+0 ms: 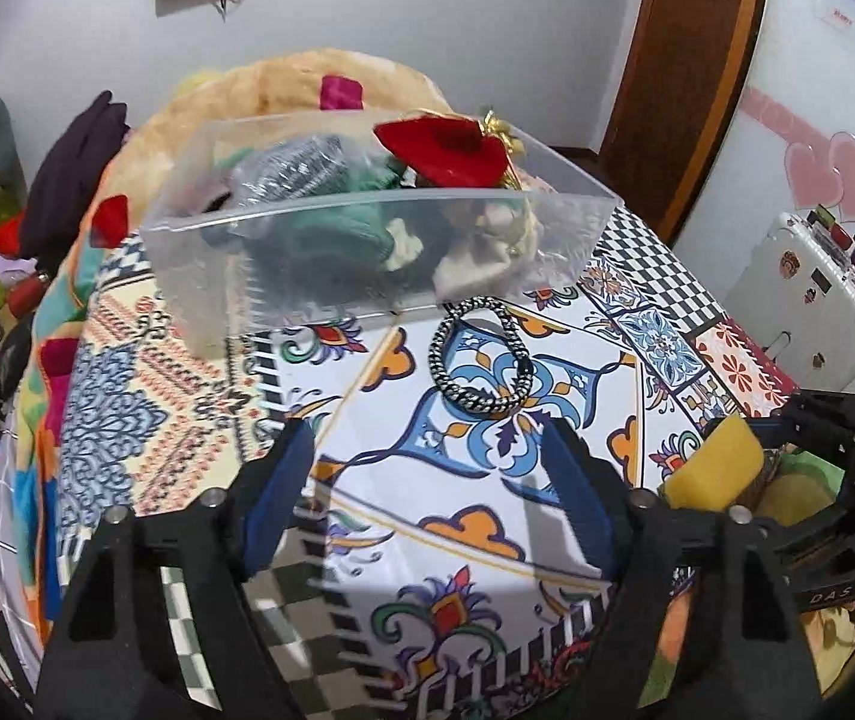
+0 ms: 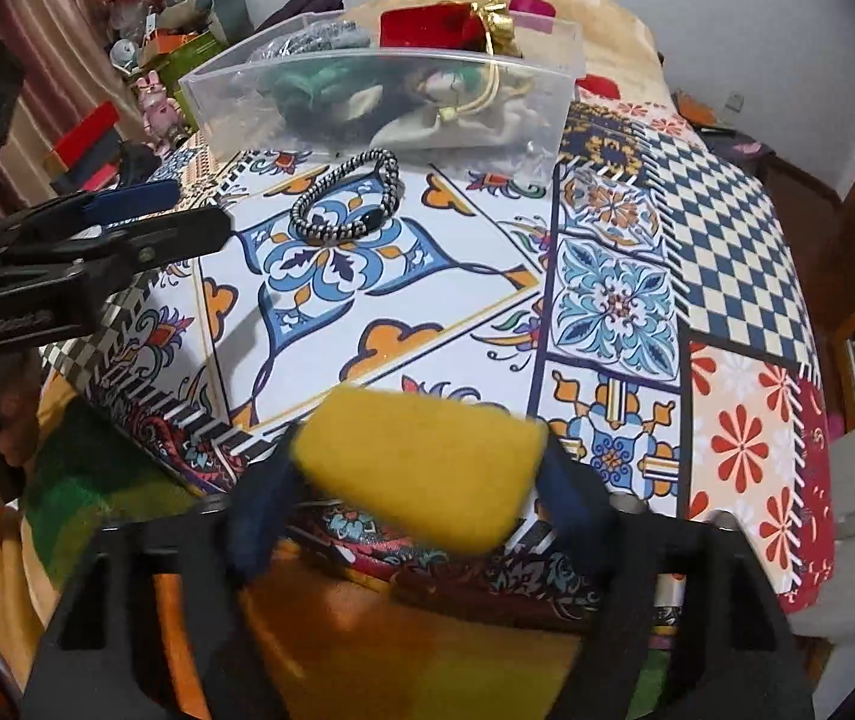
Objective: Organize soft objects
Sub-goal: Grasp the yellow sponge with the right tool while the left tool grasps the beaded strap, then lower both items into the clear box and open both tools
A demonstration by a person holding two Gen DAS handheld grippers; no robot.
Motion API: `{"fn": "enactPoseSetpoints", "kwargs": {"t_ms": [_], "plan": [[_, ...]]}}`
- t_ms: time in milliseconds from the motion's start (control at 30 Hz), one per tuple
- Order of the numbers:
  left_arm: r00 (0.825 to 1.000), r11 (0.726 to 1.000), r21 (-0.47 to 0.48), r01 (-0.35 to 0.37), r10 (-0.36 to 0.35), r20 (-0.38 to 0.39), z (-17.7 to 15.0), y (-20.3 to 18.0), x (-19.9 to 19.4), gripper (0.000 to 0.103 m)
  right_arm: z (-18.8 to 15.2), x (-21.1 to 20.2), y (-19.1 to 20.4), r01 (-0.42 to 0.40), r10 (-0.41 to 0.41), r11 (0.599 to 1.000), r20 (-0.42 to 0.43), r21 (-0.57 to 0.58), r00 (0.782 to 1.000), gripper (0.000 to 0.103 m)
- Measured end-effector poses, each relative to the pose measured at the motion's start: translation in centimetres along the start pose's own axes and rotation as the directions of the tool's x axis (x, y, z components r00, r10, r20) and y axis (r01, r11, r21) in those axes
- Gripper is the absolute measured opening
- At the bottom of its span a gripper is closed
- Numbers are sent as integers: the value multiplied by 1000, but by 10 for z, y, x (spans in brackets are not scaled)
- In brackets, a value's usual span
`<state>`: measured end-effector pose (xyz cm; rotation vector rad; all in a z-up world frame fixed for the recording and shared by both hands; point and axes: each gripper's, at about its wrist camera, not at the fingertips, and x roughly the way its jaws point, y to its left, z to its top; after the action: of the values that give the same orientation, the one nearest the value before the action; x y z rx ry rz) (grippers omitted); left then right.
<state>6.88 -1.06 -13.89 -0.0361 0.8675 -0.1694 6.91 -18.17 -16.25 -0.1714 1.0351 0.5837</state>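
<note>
A clear plastic bin (image 1: pixel 331 276) (image 2: pixel 229 114) stands at the far side of the patterned table and holds several soft items, among them a red pouch (image 1: pixel 445 150) (image 2: pixel 427 27) and green cloth. A black-and-white braided band (image 1: pixel 481 354) (image 2: pixel 346 195) lies on the table just in front of the bin. My left gripper (image 1: pixel 427 456) (image 2: pixel 181 210) is open and empty, a short way before the band. My right gripper (image 2: pixel 421 468) is shut on a yellow sponge (image 2: pixel 421 462) (image 1: pixel 715 468) near the table's front edge.
A patterned tablecloth (image 2: pixel 727 252) covers the table. A beige blanket (image 1: pixel 283 84) lies behind the bin. Toys and boxes crowd the left side (image 2: pixel 151 60). A white suitcase (image 1: pixel 799 300) and a wooden door frame (image 1: pixel 685 60) stand to the right.
</note>
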Motion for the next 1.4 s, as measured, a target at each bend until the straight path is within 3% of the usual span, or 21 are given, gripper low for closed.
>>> {"fn": "enactPoseSetpoints", "kwargs": {"t_ms": [233,400,467,533,600,733,1000,1200,1400], "plan": [[999,1000,8,15,-15,-42,22,-3,25,46,16,-19,-14,29,-29,1000,98,-2,995,61],[994,1000,20,9,-7,-112,34,0,53,28,33,-23,-21,38,-38,999,151,0,988,61],[994,999,45,-14,19,-109,35,-2,57,25,38,-24,-22,40,-39,999,166,1,985,61],[994,997,71,-26,33,-102,36,-5,59,10,42,-26,-23,42,-41,999,180,1,983,61],[994,995,94,-39,48,-94,36,-7,60,6,46,-27,-25,45,-44,999,192,3,980,61],[996,994,106,-23,31,-79,34,-8,56,5,55,-30,-28,49,-49,999,215,7,975,61],[999,995,100,-16,10,53,44,-9,10,5,80,-42,-31,44,-52,998,282,33,958,61],[984,997,67,-41,29,176,73,6,-20,5,112,-48,-27,36,-42,999,335,24,941,61],[972,998,23,-64,57,228,98,24,-24,5,141,-36,-18,51,-43,999,353,-15,935,61]]}}
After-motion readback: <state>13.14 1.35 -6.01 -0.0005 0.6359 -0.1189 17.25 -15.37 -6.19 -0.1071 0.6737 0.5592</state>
